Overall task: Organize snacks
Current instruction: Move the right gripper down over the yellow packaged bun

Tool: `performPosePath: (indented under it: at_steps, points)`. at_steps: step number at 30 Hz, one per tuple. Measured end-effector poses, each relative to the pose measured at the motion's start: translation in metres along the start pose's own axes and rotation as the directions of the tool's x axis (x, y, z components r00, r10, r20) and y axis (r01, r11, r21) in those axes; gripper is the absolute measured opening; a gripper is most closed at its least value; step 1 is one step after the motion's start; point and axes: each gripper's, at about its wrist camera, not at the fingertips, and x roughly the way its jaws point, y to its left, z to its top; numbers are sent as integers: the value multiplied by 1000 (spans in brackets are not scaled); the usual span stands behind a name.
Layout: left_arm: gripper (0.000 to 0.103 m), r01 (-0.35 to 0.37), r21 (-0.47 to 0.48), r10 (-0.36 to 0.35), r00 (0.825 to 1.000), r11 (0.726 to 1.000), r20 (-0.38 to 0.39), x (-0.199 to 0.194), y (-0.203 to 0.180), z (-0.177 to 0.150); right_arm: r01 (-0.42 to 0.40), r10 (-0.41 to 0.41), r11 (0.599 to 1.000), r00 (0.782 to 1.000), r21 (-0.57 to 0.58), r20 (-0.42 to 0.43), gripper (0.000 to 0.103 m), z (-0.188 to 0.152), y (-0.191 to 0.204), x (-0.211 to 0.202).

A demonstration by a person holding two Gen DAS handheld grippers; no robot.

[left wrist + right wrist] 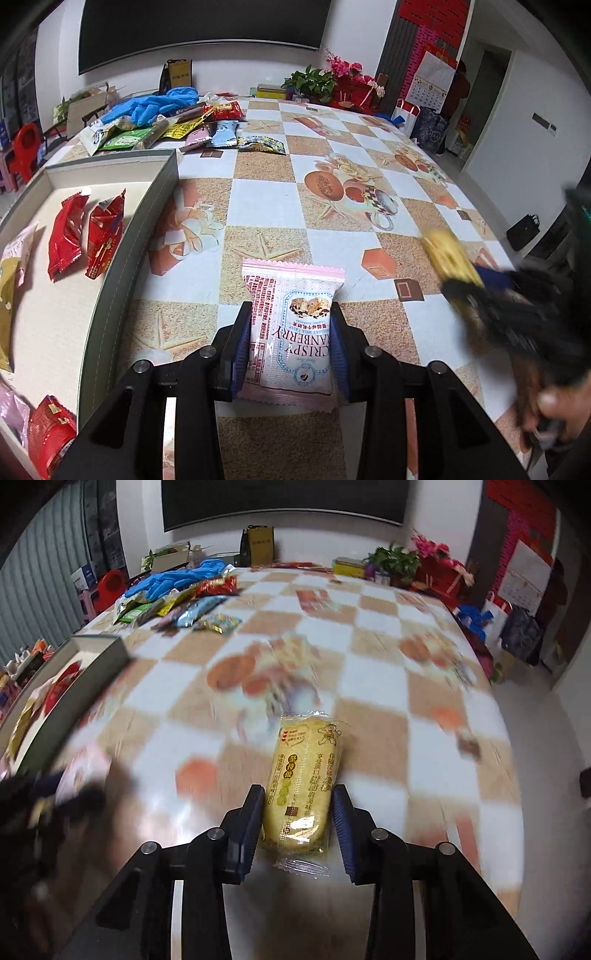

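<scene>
Tongs on the left (pixel 291 328) pinch a pink cranberry crisp packet (pixel 291 332) above the checkered worktop (pixel 266 199), just right of the grey box (pixel 147 206) holding red packets (pixel 86 236). From the right wrist, the right tongs (pixel 297 812) grip a yellow snack packet (pixel 304 786) over the blurred worktop.

Setting: home living or dining room. Landmark: worktop (pixel 369 155) under checkered cloth printed with pastries and shells. Behind its far edge: white wall, large dark screen (pixel 203 33). Far right corner: potted green plant (pixel 312 83), pink flowers (pixel 345 68), red gift boxes. Right of worktop: wall calendar (pixel 432 83), doorway, shopping bags on floor. Left of worktop: red plastic stool (pixel 24 147), stacked cartons.
</scene>
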Motion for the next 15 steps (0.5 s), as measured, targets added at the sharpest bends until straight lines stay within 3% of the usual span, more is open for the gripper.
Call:
performPosePath:
  at_steps: [1, 2, 3, 4, 5, 11, 15]
  points:
    - [41, -7, 9, 7, 1000, 1000, -2, 1, -2, 0, -11, 11, 1000, 1000, 9, 0, 41, -11, -3, -7]
    - [41, -17, 21, 17, 1000, 1000, -4, 1, -4, -1, -16, 16, 1000, 1000, 11, -4, 52, -20, -5, -12]
    - [41, -24, 29, 25, 1000, 999, -5, 1, -6, -1, -13, 13, 1000, 1000, 10, -4, 81, -26, -5, -15]
    - [41, -33, 38, 34, 999, 999, -6, 2, -7, -1, -2, 2, 1000, 1000, 11, 0, 94, -30, -5, -16]
    - [41, -38, 42, 38, 999, 998, -7, 2, -8, -1, 7, -8, 1000, 1000, 16, 16, 100, -30, -5, -18]
    - [42, -67, 65, 67, 998, 996, -10, 3, -11, -2, 68, -68, 996, 998, 53, -14, 100, -21, -2, -3]
    - [43, -77, 75, 78, 997, 994, -11, 4, -13, -2, 67, -65, 993, 998, 94, -21, 102, -27, -10, -3]
